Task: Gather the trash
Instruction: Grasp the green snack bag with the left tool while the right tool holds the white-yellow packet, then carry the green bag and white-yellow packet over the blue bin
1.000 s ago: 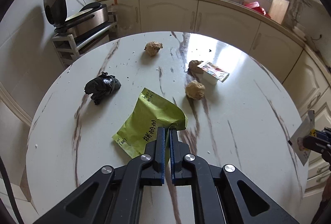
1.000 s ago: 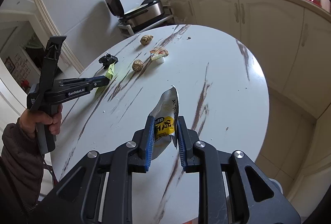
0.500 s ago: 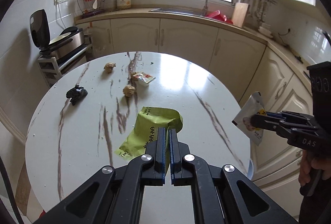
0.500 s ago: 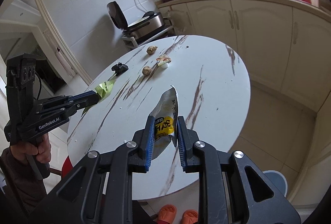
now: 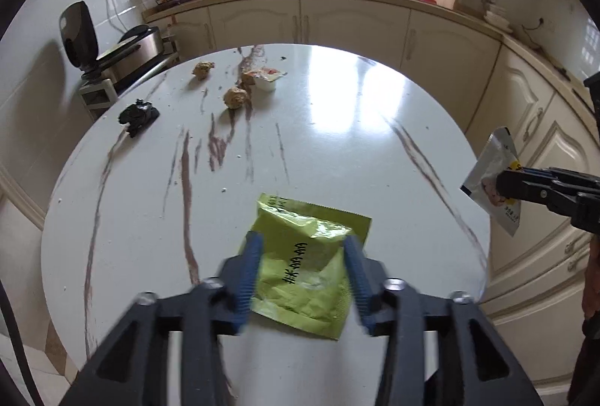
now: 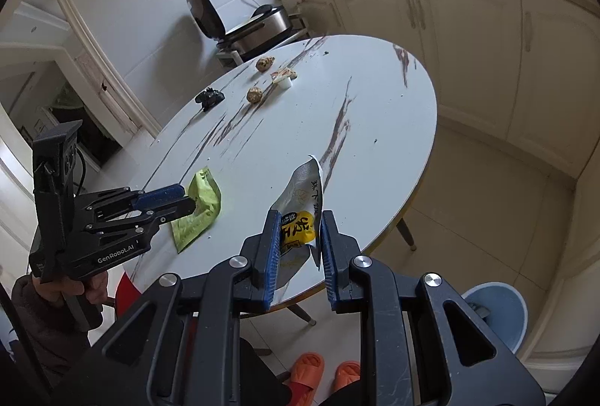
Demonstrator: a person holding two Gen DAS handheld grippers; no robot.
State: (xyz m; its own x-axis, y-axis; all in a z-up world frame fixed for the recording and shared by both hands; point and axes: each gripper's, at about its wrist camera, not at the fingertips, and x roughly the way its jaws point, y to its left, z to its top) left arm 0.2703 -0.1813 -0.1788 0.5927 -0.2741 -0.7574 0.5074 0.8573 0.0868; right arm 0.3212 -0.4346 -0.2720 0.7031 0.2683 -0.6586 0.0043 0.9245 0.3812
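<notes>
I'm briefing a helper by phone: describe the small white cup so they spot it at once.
On the round marble table, look to the far side by the counter. The white cup with a peeled red foil lid lies beside two brown crumpled balls; it's the only white, hard-sided piece.

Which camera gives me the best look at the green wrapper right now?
The left wrist view: the green wrapper fills the gap between the open left gripper, print readable. The right wrist view shows it smaller, side-on, partly hidden behind that gripper.
</notes>
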